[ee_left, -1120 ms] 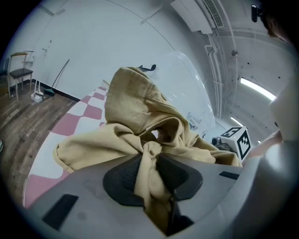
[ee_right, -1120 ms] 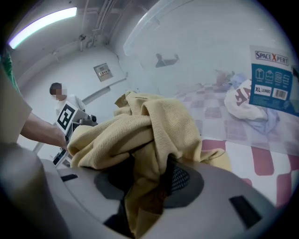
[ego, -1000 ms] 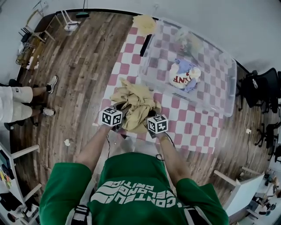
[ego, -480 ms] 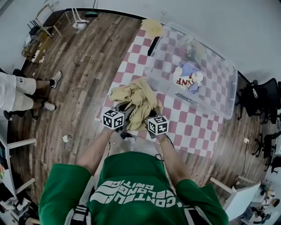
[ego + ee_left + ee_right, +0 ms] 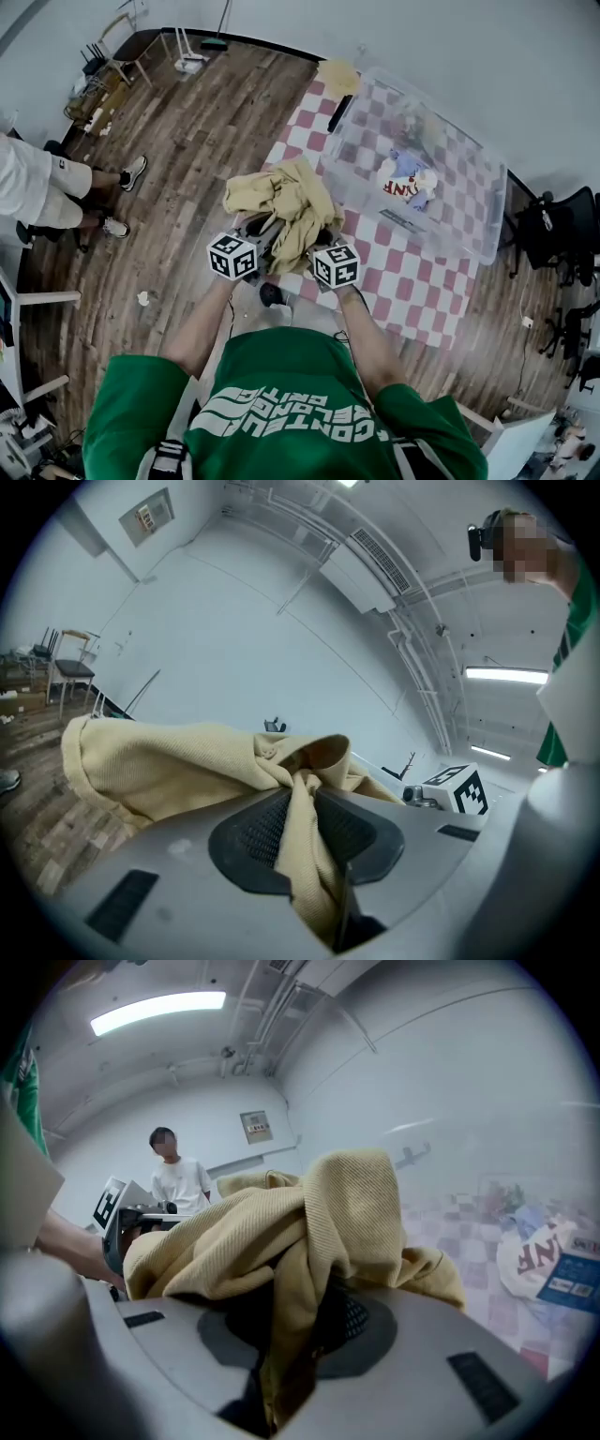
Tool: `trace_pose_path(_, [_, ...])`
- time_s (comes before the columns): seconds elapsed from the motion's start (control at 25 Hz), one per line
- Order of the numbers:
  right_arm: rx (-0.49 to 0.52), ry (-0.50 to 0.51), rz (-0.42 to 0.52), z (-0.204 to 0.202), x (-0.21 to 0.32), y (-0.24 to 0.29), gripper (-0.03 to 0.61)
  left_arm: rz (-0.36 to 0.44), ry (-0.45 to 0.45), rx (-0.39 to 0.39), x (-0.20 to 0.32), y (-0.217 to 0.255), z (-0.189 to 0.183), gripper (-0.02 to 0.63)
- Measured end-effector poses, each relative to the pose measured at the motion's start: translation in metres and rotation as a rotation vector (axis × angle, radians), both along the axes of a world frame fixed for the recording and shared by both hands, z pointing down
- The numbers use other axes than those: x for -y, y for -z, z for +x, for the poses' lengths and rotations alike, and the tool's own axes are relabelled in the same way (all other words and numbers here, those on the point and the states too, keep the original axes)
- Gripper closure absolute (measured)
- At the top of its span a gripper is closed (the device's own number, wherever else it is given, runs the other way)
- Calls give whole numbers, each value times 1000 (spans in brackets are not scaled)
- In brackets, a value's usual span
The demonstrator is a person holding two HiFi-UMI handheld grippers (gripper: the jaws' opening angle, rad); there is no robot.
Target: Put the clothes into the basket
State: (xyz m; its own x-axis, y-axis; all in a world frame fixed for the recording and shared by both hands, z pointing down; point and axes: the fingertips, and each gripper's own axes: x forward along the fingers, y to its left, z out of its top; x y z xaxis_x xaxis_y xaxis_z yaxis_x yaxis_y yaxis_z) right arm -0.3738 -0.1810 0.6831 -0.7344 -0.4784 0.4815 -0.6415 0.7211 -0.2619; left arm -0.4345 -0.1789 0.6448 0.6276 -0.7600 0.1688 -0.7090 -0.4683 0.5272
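**Operator:** Where is the garment, and which way does it run?

**Spotter:** The mustard-yellow ribbed knit garment [image 5: 281,197] hangs bunched between your two grippers, at the near left edge of the tabletop with its red-and-white checked cloth [image 5: 403,281]. In the head view its longer run lies crosswise. One lobe reaches left over the brown wooden plank floor [image 5: 187,141], and the other comes close to the near corner of the clear plastic basket [image 5: 441,239]. A narrower fold trails back toward you between the grippers. From above you cannot tell whether any of it touches the cloth.

**Operator:** What do the jaws have?

**Spotter:** Your left gripper [image 5: 300,803] has its jaws nearly together on a twisted rope of the knit [image 5: 178,761], pressed between the dark ridged pads. The rest billows out to the left in soft rounded folds. Your right gripper [image 5: 300,1307] has just been closing its jaws, and they now pinch a thick vertical fold of the same fabric [image 5: 309,1213], which mounds over the pads.

**Operator:** And the basket?

**Spotter:** It is a rounded rectangular tub with see-through walls, lying ahead and to your right. A crumpled white garment with red lettering [image 5: 405,183] lies inside.
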Motion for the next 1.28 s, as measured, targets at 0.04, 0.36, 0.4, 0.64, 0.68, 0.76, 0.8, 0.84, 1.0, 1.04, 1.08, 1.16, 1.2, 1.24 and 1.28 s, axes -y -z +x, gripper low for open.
trace_pose_path(0.04, [5, 13, 14, -6, 1, 7, 492, 15, 14, 5, 0, 8, -6, 549])
trace_pose_path(0.36, [58, 124, 135, -63, 19, 75, 492, 145, 123, 54, 6, 77, -60, 550])
trace_pose_path(0.4, [67, 142, 154, -71, 22, 86, 492, 164, 141, 62, 7, 87, -68, 551])
trace_pose_path(0.64, [112, 216, 258, -107, 28, 144, 492, 273, 216, 96, 4, 146, -101, 549])
trace_pose_path(0.68, [120, 230, 276, -113, 29, 154, 492, 292, 231, 102, 4, 156, -106, 549])
trace_pose_path(0.76, [134, 259, 312, -125, 31, 175, 492, 327, 263, 114, 3, 176, -117, 549])
trace_pose_path(0.8, [142, 274, 329, -131, 32, 185, 492, 344, 278, 121, 3, 186, -122, 549])
trace_pose_path(0.84, [149, 287, 346, -137, 33, 196, 492, 361, 291, 128, 2, 197, -128, 549])
trace_pose_path(1.0, [184, 318, 409, -156, 34, 235, 492, 425, 321, 156, 0, 235, -144, 549])
trace_pose_path(1.04, [192, 323, 423, -159, 34, 243, 492, 438, 325, 163, -1, 243, -147, 549])
trace_pose_path(1.08, [198, 327, 435, -162, 34, 251, 492, 451, 329, 169, -2, 251, -149, 549])
trace_pose_path(1.16, [208, 332, 457, -166, 35, 264, 492, 472, 334, 178, -3, 264, -153, 549])
trace_pose_path(1.2, [212, 333, 465, -167, 35, 270, 492, 481, 335, 182, -3, 270, -153, 549])
trace_pose_path(1.24, [216, 331, 471, -168, 35, 275, 492, 488, 336, 184, -3, 275, -153, 549])
trace_pose_path(1.28, [218, 327, 476, -167, 36, 279, 492, 494, 334, 186, -2, 279, -153, 549])
